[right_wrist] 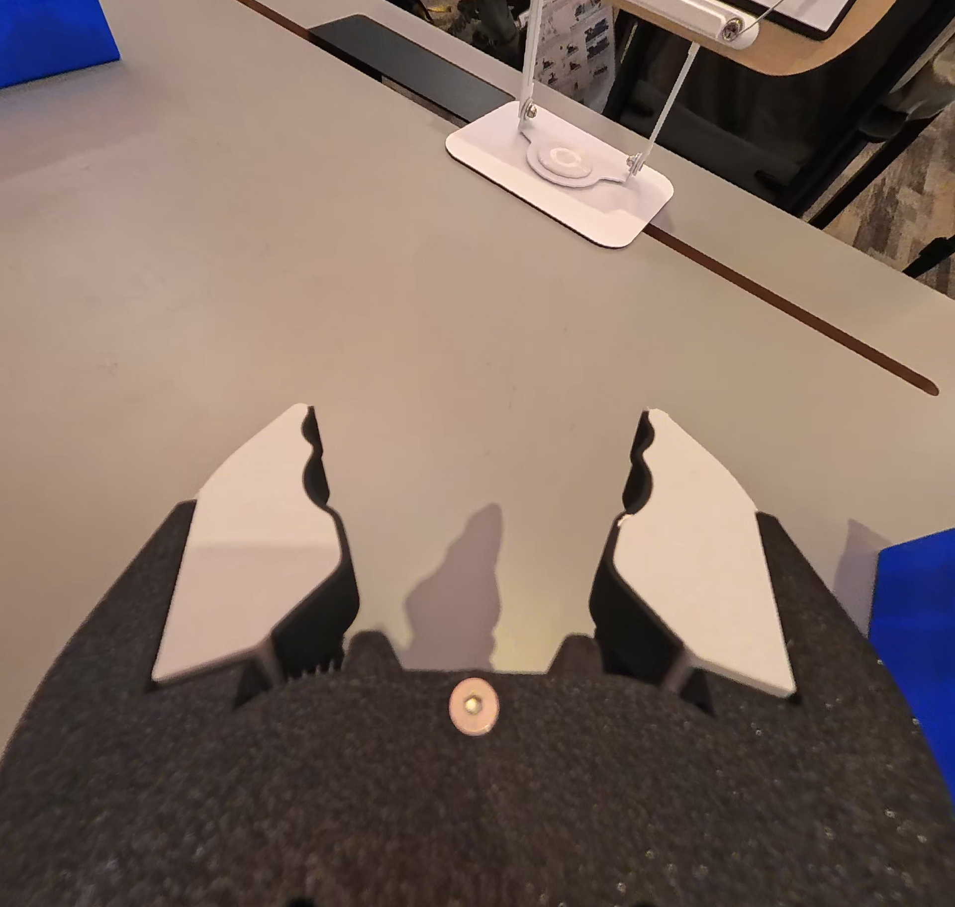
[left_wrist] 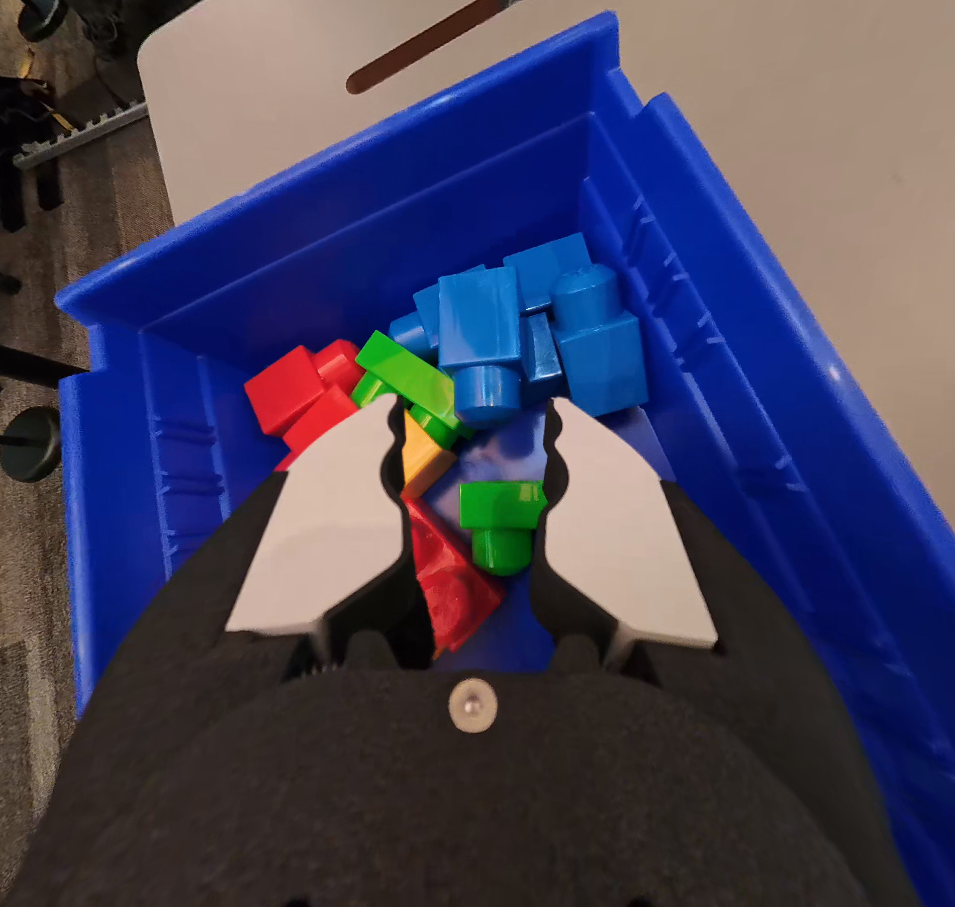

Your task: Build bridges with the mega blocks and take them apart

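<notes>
Left wrist view showed the left tool [left_wrist: 473, 407] reaching down into a blue bin [left_wrist: 330, 241], its 2 fingers parted moderately and gripping nothing. The mega blocks lay loose in the bin's bottom: several blue blocks [left_wrist: 537, 334] piled at the far right, red blocks [left_wrist: 299, 391] at the far left, a flat green block [left_wrist: 408, 370] between them, a small green block [left_wrist: 498, 510] just beside the right finger, with a yellow block [left_wrist: 424, 456] and a dark red block [left_wrist: 455, 587] between the fingers. Right wrist view showed the right tool [right_wrist: 478, 414] spread wide and empty above the bare grey desk [right_wrist: 258, 262], a white stand [right_wrist: 560, 187] at the far edge. No bridge stood anywhere in view, so building looked not yet begun, or everything was already dismantled and binned; which, I cannot tell.
</notes>
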`<action>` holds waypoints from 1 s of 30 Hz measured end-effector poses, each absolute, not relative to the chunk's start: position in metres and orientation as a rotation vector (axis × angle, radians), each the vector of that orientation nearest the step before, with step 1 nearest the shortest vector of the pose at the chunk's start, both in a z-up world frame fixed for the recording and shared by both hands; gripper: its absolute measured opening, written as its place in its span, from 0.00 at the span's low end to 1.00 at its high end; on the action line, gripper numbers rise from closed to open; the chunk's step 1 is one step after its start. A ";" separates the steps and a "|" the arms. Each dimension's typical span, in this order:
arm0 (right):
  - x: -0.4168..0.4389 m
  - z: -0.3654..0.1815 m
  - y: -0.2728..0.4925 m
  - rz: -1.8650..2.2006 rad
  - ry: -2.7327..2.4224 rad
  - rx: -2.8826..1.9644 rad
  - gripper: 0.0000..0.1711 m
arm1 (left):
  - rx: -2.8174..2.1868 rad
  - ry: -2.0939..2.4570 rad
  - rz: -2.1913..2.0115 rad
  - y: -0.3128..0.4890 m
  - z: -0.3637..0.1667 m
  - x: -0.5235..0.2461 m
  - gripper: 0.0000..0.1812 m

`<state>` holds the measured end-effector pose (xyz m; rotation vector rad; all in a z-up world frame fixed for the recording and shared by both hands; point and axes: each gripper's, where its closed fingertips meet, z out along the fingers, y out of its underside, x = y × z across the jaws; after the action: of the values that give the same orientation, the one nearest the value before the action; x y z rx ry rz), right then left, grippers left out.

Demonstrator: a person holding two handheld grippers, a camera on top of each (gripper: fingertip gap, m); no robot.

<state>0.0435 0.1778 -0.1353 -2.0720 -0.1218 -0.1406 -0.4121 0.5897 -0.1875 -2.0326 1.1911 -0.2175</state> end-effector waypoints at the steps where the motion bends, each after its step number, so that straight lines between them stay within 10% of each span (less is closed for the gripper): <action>1: 0.044 -0.136 0.178 -0.136 -0.120 -2.072 0.66 | -2.037 1.189 -0.215 0.590 -0.190 -0.412 0.28; 30: 0.048 -0.139 0.169 -0.106 -0.102 -2.052 0.65 | -2.111 1.283 -0.156 0.602 -0.217 -0.402 0.17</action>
<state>0.0479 0.1694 -0.1391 -2.0525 -0.1018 -0.1058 -0.4024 0.6021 -0.2174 -2.1108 1.2835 -0.1556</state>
